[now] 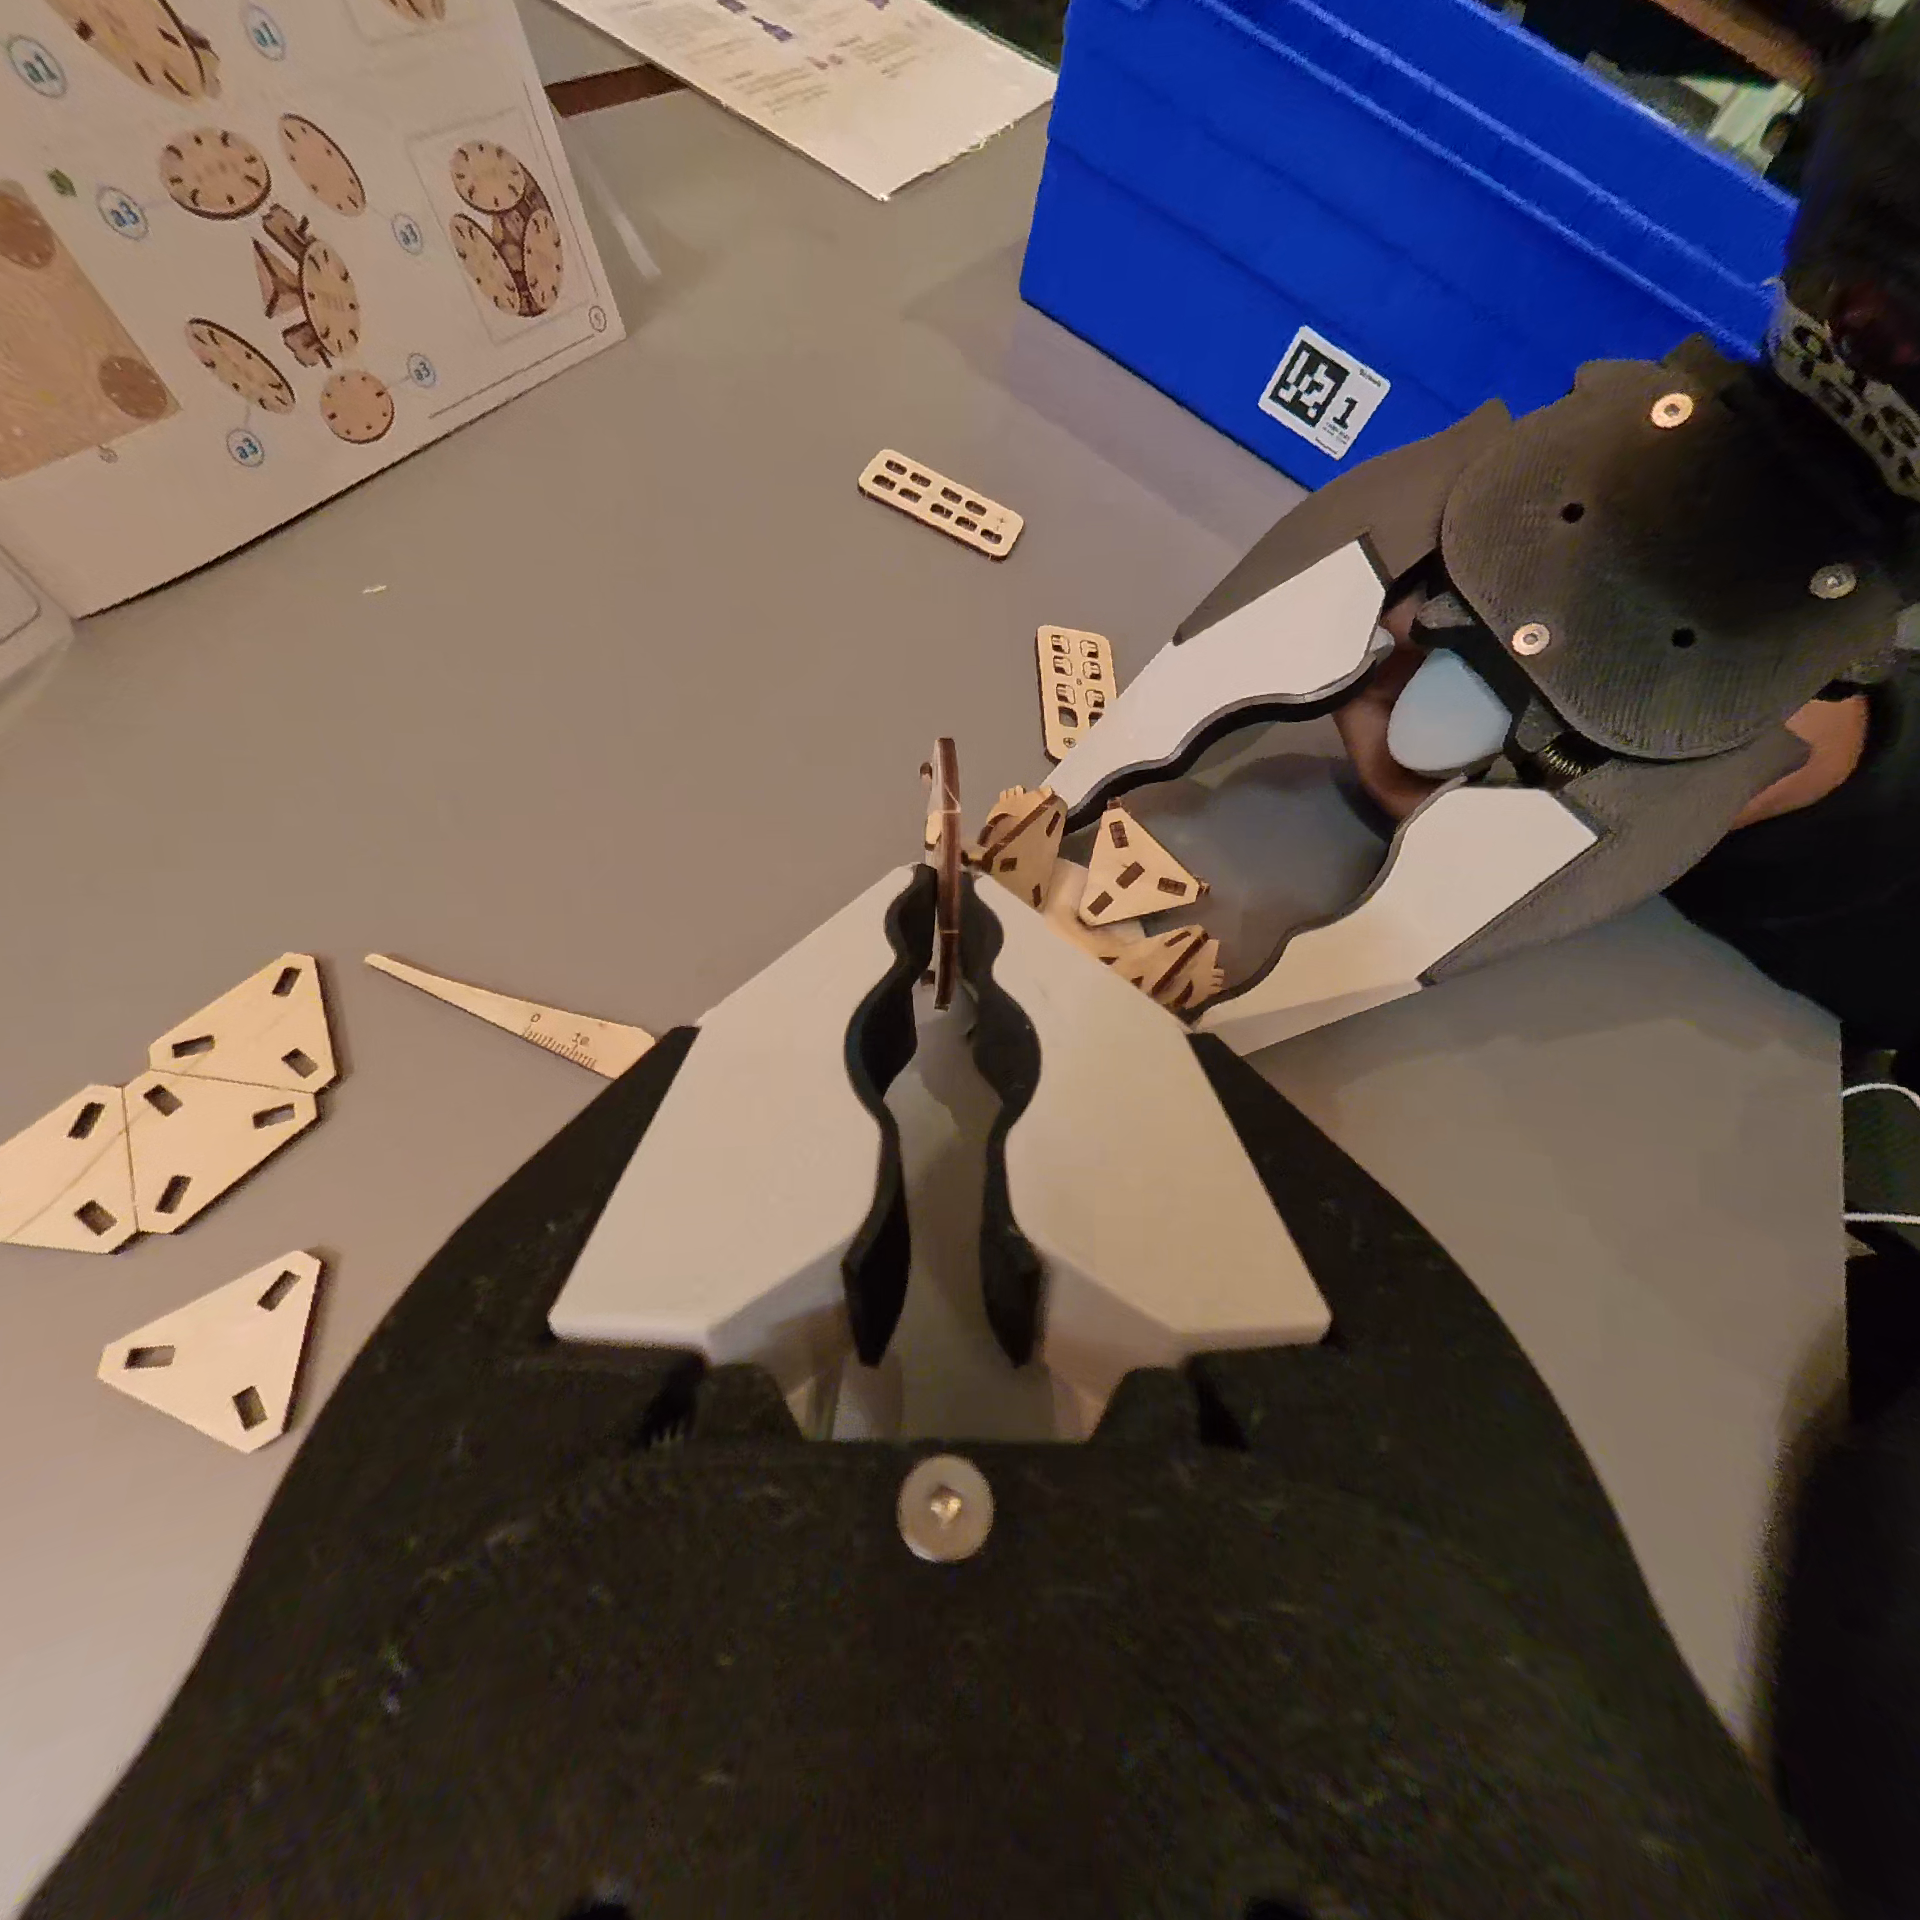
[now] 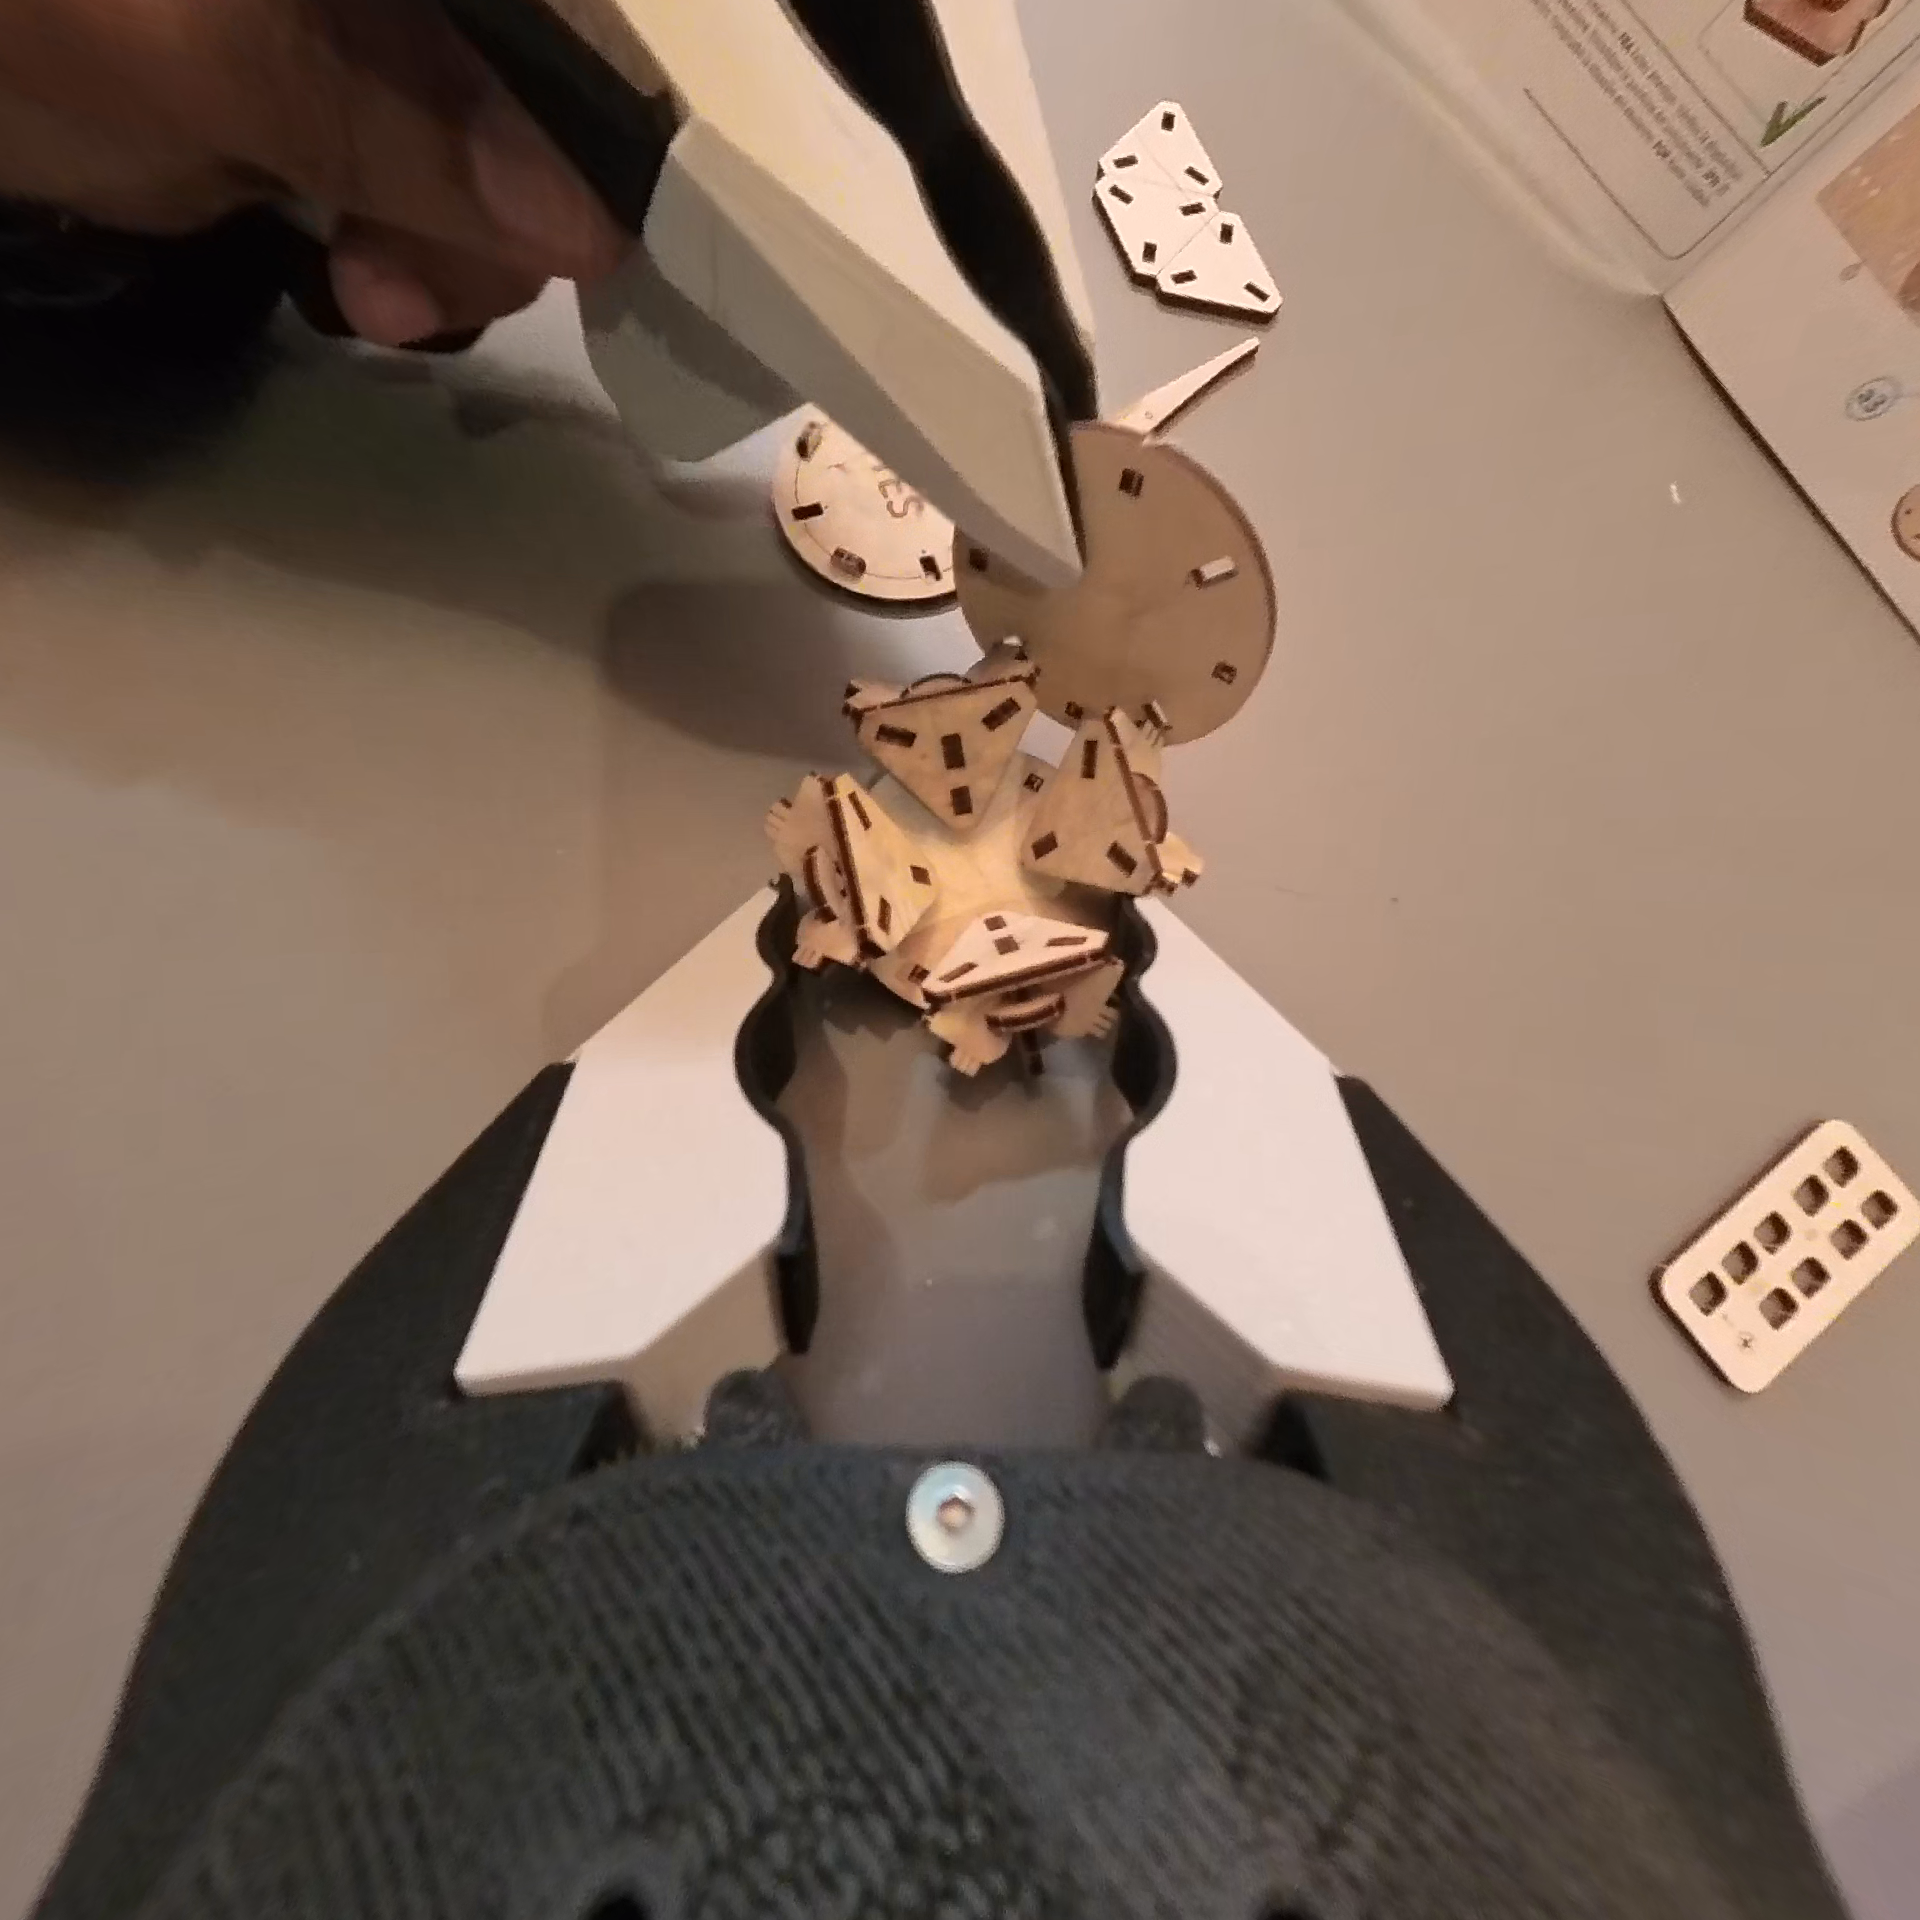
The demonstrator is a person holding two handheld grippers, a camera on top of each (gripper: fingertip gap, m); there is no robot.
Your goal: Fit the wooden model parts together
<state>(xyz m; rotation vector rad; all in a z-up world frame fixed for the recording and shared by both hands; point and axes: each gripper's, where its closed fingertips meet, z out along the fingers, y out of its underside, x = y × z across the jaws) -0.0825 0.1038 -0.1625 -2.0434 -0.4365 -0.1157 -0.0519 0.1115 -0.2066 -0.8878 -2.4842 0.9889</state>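
1. The left hand-held gripper (image 1: 948, 914) has its fingers pressed together on a round wooden disc (image 2: 1153, 592), which it holds on edge just above the plywood assembly.
2. The right hand-held gripper (image 2: 951, 935) is spread wide around the plywood assembly (image 2: 977, 883), a cluster of slotted triangular plates. Its dark pads sit against the cluster's two sides and carry it clear of the grey worktop (image 1: 623, 727).
3. The disc's lower rim touches the top of the assembly.
4. Behind the assembly, a second wooden disc (image 2: 862, 530) lies flat on the worktop, partly hidden by the left gripper.
5. Near the assembly lie two slotted rectangular plates (image 1: 940, 502) (image 1: 1075, 689) and a thin tapered wooden strip (image 1: 520, 1013).
6. Farther from the assembly, loose triangular plates (image 1: 223, 1049) lie flat, three close together and one apart (image 1: 218, 1351).
7. Well beyond the assembly lies a printed instruction sheet (image 1: 260, 239), and a blue bin (image 1: 1403, 208) stands behind the right gripper.
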